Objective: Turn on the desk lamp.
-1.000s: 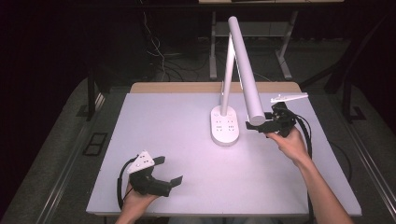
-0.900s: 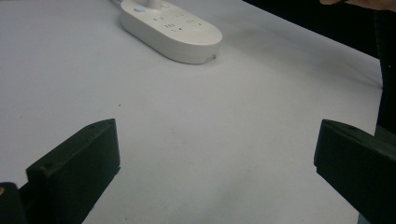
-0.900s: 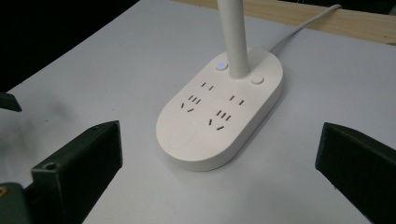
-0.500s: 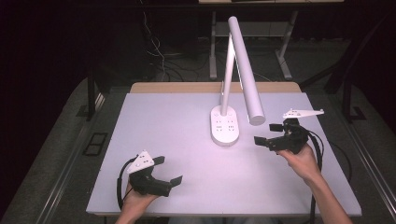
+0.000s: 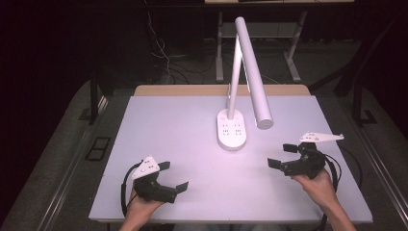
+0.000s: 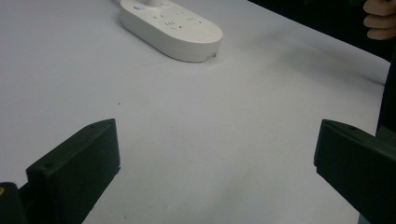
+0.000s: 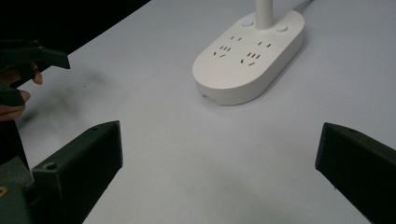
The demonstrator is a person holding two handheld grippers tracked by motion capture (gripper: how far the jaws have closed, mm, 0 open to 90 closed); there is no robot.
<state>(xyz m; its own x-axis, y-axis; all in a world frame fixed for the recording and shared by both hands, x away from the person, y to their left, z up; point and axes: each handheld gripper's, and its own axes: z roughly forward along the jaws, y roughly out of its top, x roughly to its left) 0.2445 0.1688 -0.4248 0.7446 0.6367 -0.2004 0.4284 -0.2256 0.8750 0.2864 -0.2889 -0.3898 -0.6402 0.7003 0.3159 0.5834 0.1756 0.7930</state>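
Nearer the table's front edge, right gripper has left the lamp.

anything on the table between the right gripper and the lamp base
Nothing: the stretch of white table between the right gripper and the lamp base is bare, which shows in the high view and the right gripper view.

lamp: stem cut by top edge | socket markings: too small to read | right hand: cropped at corner
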